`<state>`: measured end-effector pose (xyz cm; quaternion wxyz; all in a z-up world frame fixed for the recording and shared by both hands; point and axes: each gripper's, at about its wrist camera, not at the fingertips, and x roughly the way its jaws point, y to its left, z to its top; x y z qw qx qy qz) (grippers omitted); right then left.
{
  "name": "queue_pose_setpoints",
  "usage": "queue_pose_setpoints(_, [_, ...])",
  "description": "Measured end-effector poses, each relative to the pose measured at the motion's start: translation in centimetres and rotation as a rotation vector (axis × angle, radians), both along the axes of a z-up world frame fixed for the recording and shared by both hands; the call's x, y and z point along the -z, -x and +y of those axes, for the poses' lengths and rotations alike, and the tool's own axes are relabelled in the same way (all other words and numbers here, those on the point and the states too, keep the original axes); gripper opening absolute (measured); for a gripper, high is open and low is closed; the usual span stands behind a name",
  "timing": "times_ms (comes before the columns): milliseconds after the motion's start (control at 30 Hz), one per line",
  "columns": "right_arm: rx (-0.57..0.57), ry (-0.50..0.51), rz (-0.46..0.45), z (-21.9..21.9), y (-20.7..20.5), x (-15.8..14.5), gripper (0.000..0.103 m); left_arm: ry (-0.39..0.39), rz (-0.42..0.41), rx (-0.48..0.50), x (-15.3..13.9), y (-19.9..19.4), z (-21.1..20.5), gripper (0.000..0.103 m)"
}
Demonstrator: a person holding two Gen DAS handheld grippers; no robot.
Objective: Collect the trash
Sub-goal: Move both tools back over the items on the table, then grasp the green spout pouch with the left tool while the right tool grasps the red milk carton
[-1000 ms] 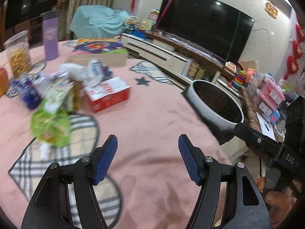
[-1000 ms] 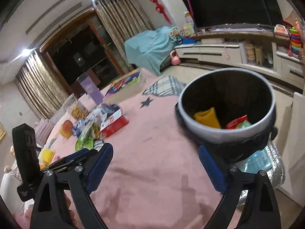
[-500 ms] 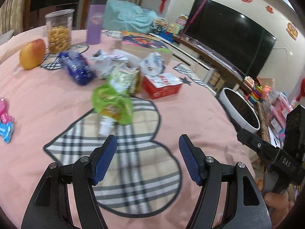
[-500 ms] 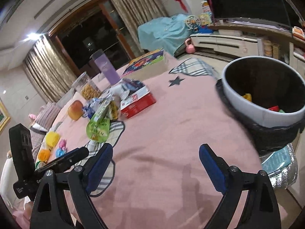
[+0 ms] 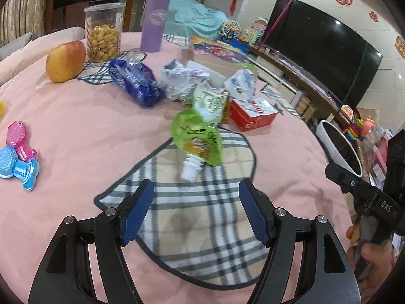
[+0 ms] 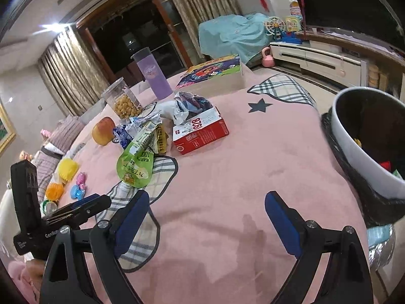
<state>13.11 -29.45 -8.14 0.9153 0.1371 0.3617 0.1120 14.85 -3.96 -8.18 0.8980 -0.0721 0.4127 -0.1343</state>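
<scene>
A green spouted drink pouch (image 5: 198, 141) lies on the plaid mat (image 5: 202, 217), white cap toward my left gripper (image 5: 197, 190), which is open and empty just short of it. Behind it lie a green-white carton (image 5: 210, 101), a red box (image 5: 253, 115), crumpled white wrappers (image 5: 183, 79) and a blue wrapper (image 5: 138, 83). The white bin (image 5: 339, 149) stands off the table's right edge. In the right wrist view my right gripper (image 6: 205, 205) is open and empty above the pink cloth, with the pouch (image 6: 135, 167) to its left and the bin (image 6: 364, 136) to its right with some trash inside.
An apple (image 5: 65, 60), a snack jar (image 5: 103, 34), a purple tumbler (image 5: 153, 21) and a puzzle box (image 6: 215, 72) stand at the back. Pink and blue toys (image 5: 19, 158) lie at the left. A TV (image 5: 321, 50) and cabinet are beyond the table.
Both grippers have swung left, away from the bin and toward the trash pile. The left gripper now faces the green pouch closely. Both stay open.
</scene>
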Motion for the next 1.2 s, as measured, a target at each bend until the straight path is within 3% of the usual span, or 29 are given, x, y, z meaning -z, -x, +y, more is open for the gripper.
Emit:
queue_pose_setpoints(467, [-0.091, 0.066, 0.018, 1.2, -5.1, -0.1, 0.095, -0.055, 0.019, 0.034, -0.5, -4.5, -0.3, 0.077])
queue_pose_setpoints(767, [-0.212, 0.193, 0.019, 4.1, -9.7, 0.5, 0.098, -0.104, 0.061, 0.106, 0.7, -7.4, -1.5, 0.082])
queue_pose_setpoints(1033, [-0.253, 0.226, 0.052, 4.9, -13.0, 1.9, 0.099, -0.062, 0.086, 0.142, 1.2, -8.8, -1.1, 0.082])
queue_pose_setpoints(1200, [-0.249, 0.222, 0.085, 4.9, -14.2, 2.8, 0.097, -0.081, 0.083, 0.136, 1.2, -9.5, -1.3, 0.082])
